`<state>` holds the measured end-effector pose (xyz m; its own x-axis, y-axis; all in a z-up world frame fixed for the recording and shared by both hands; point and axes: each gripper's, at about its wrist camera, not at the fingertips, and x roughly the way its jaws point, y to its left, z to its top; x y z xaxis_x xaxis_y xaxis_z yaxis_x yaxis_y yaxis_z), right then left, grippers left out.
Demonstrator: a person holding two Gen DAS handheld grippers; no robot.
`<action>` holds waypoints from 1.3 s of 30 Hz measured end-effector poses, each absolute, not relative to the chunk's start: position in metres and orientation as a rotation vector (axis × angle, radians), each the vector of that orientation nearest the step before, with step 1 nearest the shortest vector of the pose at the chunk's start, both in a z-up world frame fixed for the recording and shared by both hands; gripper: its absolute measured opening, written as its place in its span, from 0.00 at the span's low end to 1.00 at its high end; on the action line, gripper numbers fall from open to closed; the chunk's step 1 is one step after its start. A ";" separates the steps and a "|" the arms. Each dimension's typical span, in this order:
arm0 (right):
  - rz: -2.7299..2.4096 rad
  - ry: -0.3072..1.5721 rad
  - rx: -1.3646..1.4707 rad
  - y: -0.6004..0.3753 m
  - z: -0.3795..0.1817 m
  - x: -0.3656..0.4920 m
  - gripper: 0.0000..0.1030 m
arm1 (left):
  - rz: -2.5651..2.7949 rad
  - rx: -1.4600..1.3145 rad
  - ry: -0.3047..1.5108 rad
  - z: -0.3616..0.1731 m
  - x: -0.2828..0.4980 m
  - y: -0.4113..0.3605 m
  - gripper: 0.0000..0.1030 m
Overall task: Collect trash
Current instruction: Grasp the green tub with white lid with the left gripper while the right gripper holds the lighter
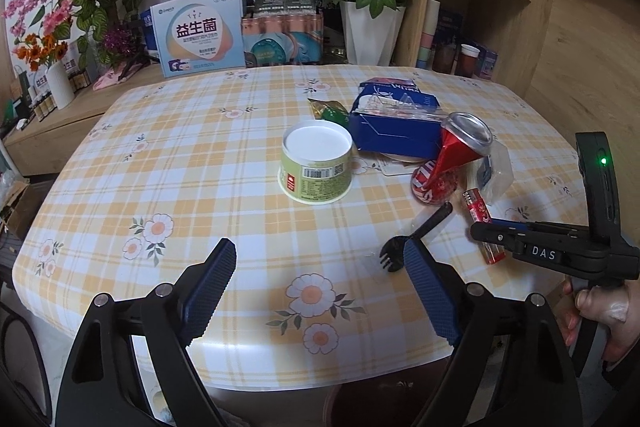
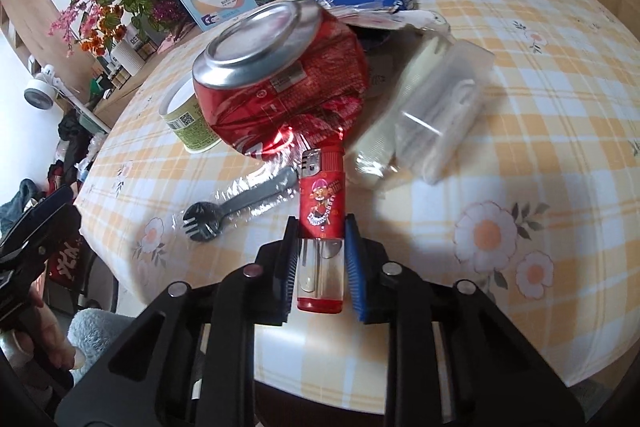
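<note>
My right claw [image 2: 322, 267] was clenched on the red lighter [image 2: 322, 223] at the bench's [image 2: 560, 155] near right edge, its long axis running away toward the crushed can [image 2: 280, 79]. My left claw [image 1: 320, 299] hung released, nearest the black spork [image 1: 416, 231].

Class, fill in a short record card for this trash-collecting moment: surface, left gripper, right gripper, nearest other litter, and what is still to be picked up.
surface: table with a yellow checked, flowered cloth
left gripper: open, nothing between its pads, above the near table edge
right gripper: closed around the red lighter, which lies on the cloth
nearest other litter: black plastic fork in clear wrap, beside the lighter
still to pick up: crushed red can, green paper cup, blue carton, clear plastic packaging
</note>
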<state>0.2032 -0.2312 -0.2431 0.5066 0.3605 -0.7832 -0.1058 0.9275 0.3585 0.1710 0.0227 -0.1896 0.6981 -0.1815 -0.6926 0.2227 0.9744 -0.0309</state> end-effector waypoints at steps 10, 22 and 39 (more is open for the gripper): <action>0.254 0.995 0.322 -0.255 -0.243 0.190 0.25 | -0.291 0.062 0.792 -0.194 0.179 -0.002 0.81; 0.235 0.989 0.348 -0.269 -0.243 0.185 0.25 | -0.244 -0.020 0.826 -0.203 0.252 0.015 0.84; 0.213 0.992 0.323 -0.279 -0.237 0.178 0.25 | -0.160 -0.026 0.885 -0.240 0.336 0.011 0.83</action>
